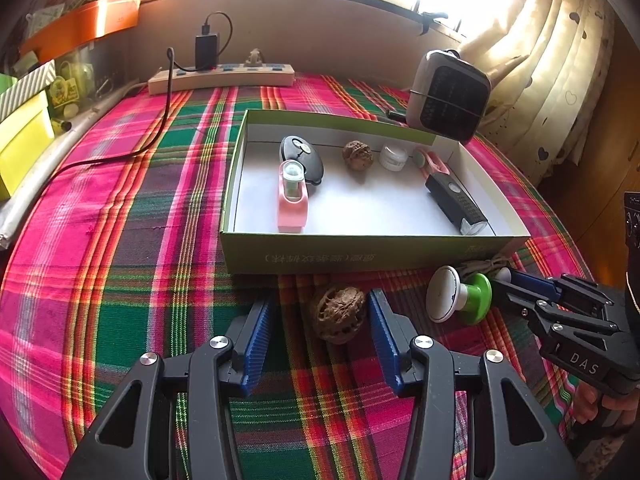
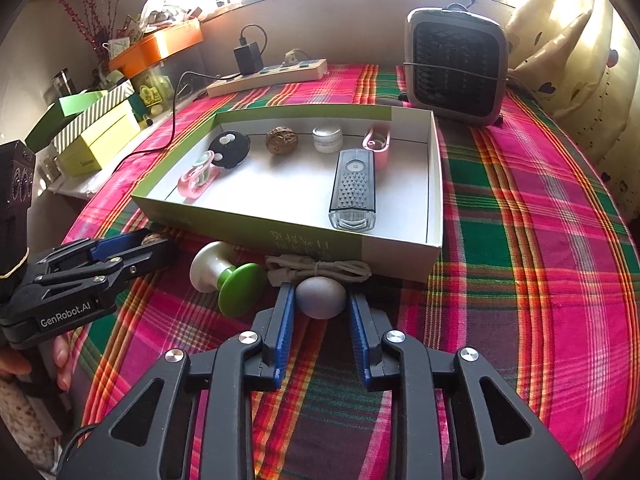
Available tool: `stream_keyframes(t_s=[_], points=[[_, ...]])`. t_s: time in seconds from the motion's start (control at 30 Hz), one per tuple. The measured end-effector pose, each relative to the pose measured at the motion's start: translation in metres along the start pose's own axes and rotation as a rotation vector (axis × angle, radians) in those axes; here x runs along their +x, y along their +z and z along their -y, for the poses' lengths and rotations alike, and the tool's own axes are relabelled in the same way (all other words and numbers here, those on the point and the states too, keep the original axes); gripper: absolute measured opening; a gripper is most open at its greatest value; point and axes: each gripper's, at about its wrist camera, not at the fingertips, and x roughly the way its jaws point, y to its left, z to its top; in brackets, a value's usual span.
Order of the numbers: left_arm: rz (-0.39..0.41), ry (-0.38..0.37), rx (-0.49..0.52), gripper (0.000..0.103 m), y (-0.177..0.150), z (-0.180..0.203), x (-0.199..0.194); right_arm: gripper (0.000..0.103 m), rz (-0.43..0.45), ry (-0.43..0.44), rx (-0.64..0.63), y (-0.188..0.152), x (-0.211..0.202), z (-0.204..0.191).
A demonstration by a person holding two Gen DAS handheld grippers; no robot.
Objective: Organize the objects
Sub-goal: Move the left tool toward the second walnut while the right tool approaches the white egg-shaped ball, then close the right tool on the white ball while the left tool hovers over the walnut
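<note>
Left wrist view, left gripper [image 1: 320, 312] fingers spread wide around a walnut [image 1: 338, 314] on the plaid surface [image 1: 120, 240], near the box [image 1: 360, 252] front wall, right wrist view alone shows right gripper [image 2: 320, 300] fingers released, flanking a grey egg [image 2: 320, 297] beside a bundled cable [image 2: 320, 270].
</note>
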Motion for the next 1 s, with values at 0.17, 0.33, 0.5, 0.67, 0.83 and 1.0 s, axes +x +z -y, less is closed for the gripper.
stream_keyframes(t_s=[0.17,0.33,0.5,0.67,0.83,1.0], points=[[0.000,0.009,0.001,0.042,0.000,0.000,-0.001,0.027,-0.001,0.002,-0.003,-0.003,-0.003,0.001],[0.002,0.009,-0.006,0.041,0.000,-0.002,-0.001,0.027,-0.012,0.016,-0.029,-0.005,-0.010,0.001],[0.003,0.007,-0.006,0.041,-0.001,-0.002,-0.001,0.027,-0.039,-0.011,-0.059,-0.009,-0.012,0.001],[0.003,0.008,-0.006,0.041,-0.001,-0.003,-0.001,0.027,-0.036,-0.057,-0.086,-0.013,-0.020,0.003],[0.003,0.006,-0.007,0.041,-0.001,-0.003,-0.002,0.027,-0.013,-0.086,-0.100,-0.013,-0.027,0.004],[0.003,0.008,-0.004,0.041,-0.001,-0.003,-0.002,0.027,0.043,-0.068,-0.068,-0.012,-0.035,0.008]])
